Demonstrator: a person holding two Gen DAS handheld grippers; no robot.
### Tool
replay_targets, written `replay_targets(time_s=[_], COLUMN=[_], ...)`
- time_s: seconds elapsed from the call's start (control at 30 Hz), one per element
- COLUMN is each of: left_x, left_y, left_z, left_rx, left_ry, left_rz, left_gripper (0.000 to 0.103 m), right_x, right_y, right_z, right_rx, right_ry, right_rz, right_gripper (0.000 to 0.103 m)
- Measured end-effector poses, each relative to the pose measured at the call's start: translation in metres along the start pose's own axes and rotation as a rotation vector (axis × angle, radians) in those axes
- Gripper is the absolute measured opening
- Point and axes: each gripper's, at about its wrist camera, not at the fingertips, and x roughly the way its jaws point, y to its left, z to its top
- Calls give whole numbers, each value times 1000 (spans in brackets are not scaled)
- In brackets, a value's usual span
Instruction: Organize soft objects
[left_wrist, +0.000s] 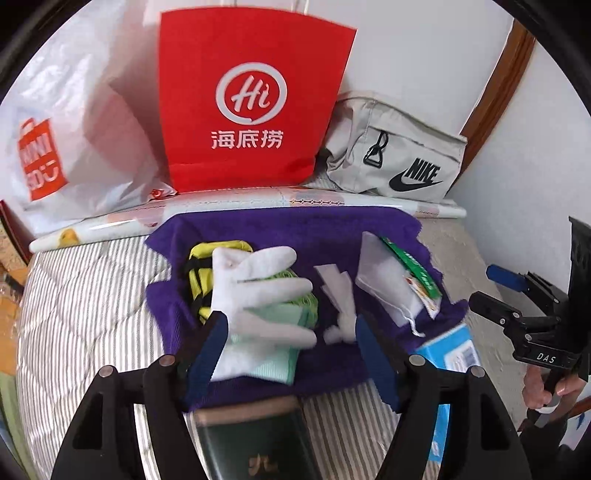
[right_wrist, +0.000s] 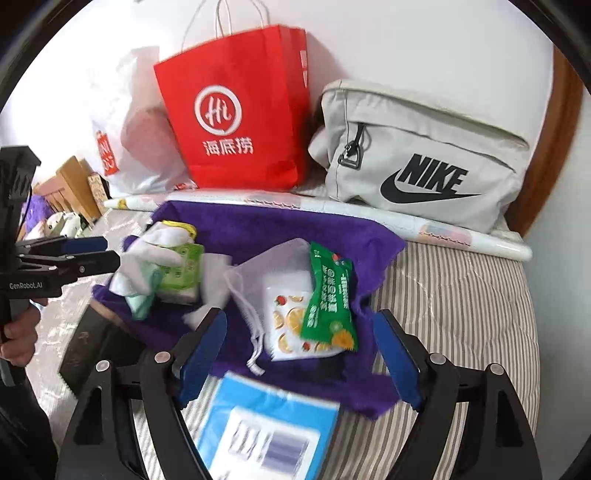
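Observation:
A purple cloth lies spread on the striped quilt. On its left side a white glove rests over a mint-green sock, a green tissue pack and a yellow strapped item. On its right side sit a white mesh pouch and a green snack packet. My left gripper hangs open above the glove and sock, its pads not pressing them. My right gripper is open above the pouch, with nothing gripped.
A blue box and a dark green booklet lie at the cloth's near edge. Behind it are a paper roll, a red paper bag, a white plastic bag and a grey Nike bag against the wall.

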Motion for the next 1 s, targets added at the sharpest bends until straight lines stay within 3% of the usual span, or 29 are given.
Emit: replay_targets(time_s=[0.17, 0.53, 0.73, 1.0], left_x=[-40, -109, -137, -164], left_y=[-5, -41, -57, -67], left_z=[-22, -78, -113, -163], left_rx=[-12, 33, 23, 0], left_ry=[-47, -125, -161, -197], left_rz=[4, 48, 78, 146], left_gripper=[77, 88, 94, 94], right_x=[-36, -112, -139, -168], right_y=[11, 54, 62, 71], right_z=[-15, -70, -98, -138], right_rx=[21, -25, 26, 58], right_ry=[-26, -84, -111, -138], right_rz=[17, -54, -45, -50], right_gripper=[87, 102, 102, 103])
